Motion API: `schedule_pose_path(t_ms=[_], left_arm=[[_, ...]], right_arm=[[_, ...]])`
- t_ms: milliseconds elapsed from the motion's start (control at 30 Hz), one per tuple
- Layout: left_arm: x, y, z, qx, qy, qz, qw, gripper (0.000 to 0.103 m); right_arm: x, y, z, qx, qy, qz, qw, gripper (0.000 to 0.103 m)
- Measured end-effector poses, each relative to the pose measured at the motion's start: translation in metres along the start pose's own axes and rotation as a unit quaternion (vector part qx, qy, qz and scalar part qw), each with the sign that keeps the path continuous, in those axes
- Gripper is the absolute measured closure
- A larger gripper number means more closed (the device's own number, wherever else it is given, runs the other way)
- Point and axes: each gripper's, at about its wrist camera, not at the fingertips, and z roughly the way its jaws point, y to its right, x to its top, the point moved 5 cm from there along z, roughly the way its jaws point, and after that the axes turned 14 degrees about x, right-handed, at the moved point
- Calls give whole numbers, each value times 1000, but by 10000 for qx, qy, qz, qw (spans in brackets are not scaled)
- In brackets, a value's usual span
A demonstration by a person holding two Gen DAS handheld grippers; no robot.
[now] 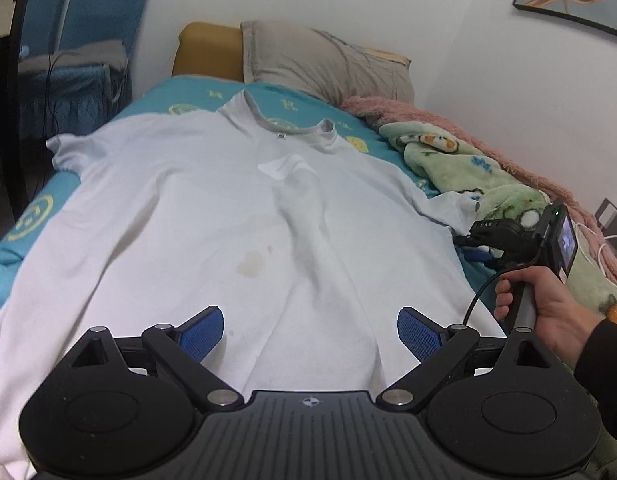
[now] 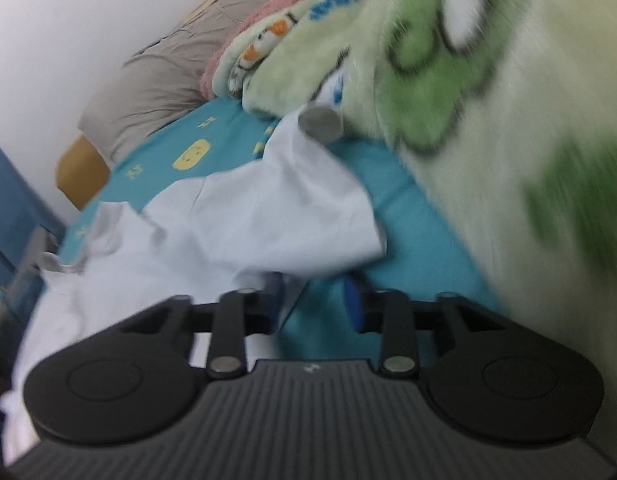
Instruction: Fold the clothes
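One white short-sleeved T-shirt [image 1: 212, 216] lies spread flat across the centre of the left wrist view, collar toward the top, on one teal patterned bedsheet [image 1: 28, 216]. Your left gripper [image 1: 310, 330], at the lower centre, hovers over the hem with its two blue pads wide apart and nothing between them. Your right hand [image 1: 548, 312], at the lower right, grips one handle. In the blurred right wrist view, your right gripper [image 2: 314, 300] has its jaws narrowed; whether they pinch the sleeve edge you cannot tell. One grey pillow [image 1: 324, 62] and one green fleece blanket [image 2: 448, 80] are partly cut off.
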Motion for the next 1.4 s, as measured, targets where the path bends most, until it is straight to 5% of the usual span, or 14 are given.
schedule_pose_path(t_ms=[100, 333, 533, 667, 733, 800, 867, 1133, 1400], left_arm=[[-2, -6, 6, 3, -141, -124, 9998, 8], [1, -4, 10, -8, -186, -280, 9994, 8], [-5, 6, 15, 21, -280, -144, 9995, 8], [-7, 8, 15, -6, -279, -137, 9995, 8], [-7, 8, 15, -3, -284, -159, 9995, 8], [-6, 8, 16, -13, -299, -206, 9993, 8], [-6, 8, 16, -22, -279, -202, 9994, 8], [-5, 11, 7, -6, -156, -95, 9998, 8], [-3, 8, -7, -84, 33, -72, 9999, 8]], right_arm=[[12, -1, 7, 103, 282, -300, 9991, 82], [32, 11, 11, 302, 771, -168, 9964, 84], [30, 26, 20, 255, 565, 472, 9970, 80], [27, 21, 23, 555, 410, 455, 9966, 56], [25, 17, 24, 678, 345, 483, 9959, 55], [22, 14, 25, 742, 292, 501, 9956, 67], [20, 9, 25, 672, 212, 415, 9966, 98], [24, 5, -16, 464, 742, 1476, 9852, 100], [-1, 12, -39, 707, 488, 2286, 9697, 95]])
